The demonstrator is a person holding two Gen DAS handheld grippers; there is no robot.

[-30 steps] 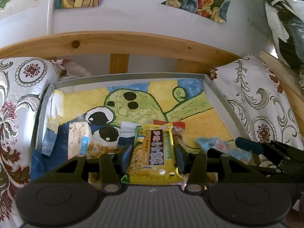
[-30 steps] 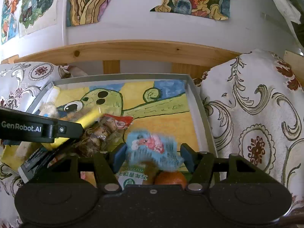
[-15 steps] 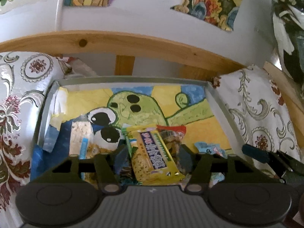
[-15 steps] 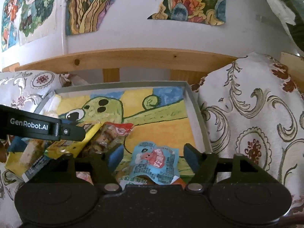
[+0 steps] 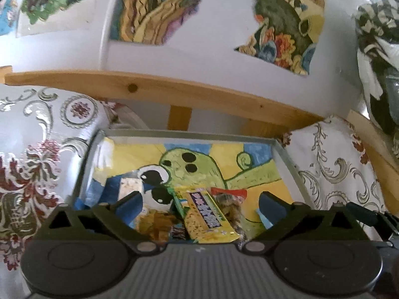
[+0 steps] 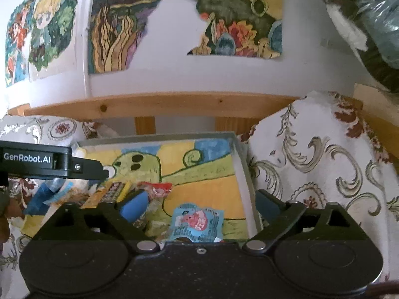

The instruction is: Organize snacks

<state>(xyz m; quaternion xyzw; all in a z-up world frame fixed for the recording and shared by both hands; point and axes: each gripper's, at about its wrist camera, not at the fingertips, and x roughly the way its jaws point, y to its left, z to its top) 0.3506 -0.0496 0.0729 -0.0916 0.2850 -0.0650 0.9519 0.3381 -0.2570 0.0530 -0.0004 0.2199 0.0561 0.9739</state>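
A metal tray (image 5: 286,157) with a painted green cartoon on its floor holds the snacks. In the left wrist view a yellow snack bar (image 5: 205,215) lies in the tray between the wide-open fingers of my left gripper (image 5: 199,206), untouched by the pads. A red-topped packet (image 5: 228,195) lies beside it. In the right wrist view a light blue packet (image 6: 195,223) lies on the tray floor under my open right gripper (image 6: 197,204). The left gripper's body (image 6: 49,159) shows at the left there.
More packets (image 5: 128,185) lie at the tray's left end. Patterned cushions (image 6: 311,164) flank the tray on both sides. A wooden rail (image 5: 174,92) and a white wall with paintings stand behind it.
Both grippers opened and let go: the yellow bar and the blue packet now lie in the tray. Both grippers pulled back and tilted upward.
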